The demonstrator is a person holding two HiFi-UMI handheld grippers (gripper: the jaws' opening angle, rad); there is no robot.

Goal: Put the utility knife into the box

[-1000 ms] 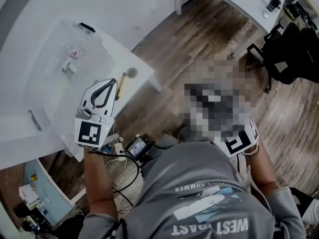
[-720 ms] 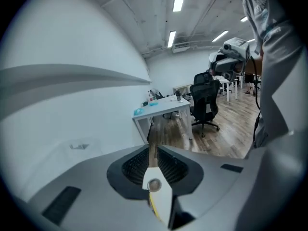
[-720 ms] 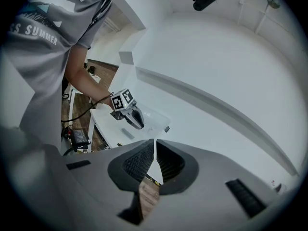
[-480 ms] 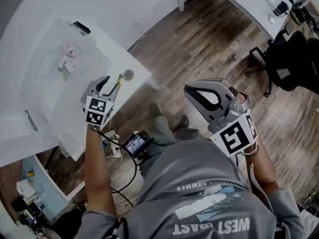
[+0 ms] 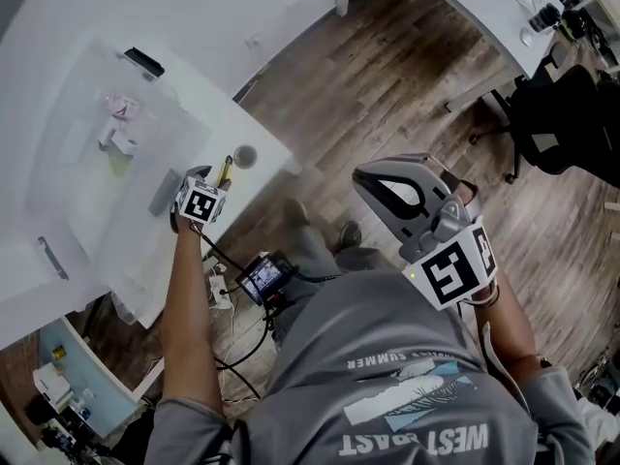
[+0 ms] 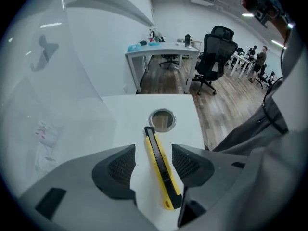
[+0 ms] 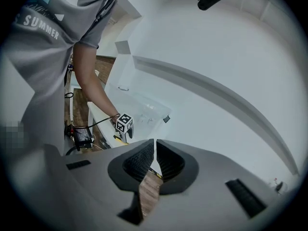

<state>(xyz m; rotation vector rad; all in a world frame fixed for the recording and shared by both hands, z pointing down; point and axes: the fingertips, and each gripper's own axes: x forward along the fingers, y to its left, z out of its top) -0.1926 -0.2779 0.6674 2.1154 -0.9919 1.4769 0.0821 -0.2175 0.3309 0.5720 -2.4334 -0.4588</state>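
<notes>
The left gripper point(image 6: 153, 160) has been brought steeply down onto the white table point(image 6: 144, 107) and its jaws have just been opened wide, so the yellow-and-black utility knife point(image 6: 162, 177) is straddled lengthwise, apparently not yet pinched; the right gripper point(image 7: 154, 158) is held clenched and empty, clear of the table. A grasp is judged to be next, since the knife lies near the table corner beside a round cable hole point(image 6: 162, 120), outside the clear plastic box point(image 5: 68, 182). Wood-plank flooring point(image 5: 387, 85) and a black office chair point(image 6: 214, 57) are seen beyond.

Utility knife point(image 6: 160, 170) on table point(image 6: 144, 110) beside box point(image 5: 73, 182)
</notes>
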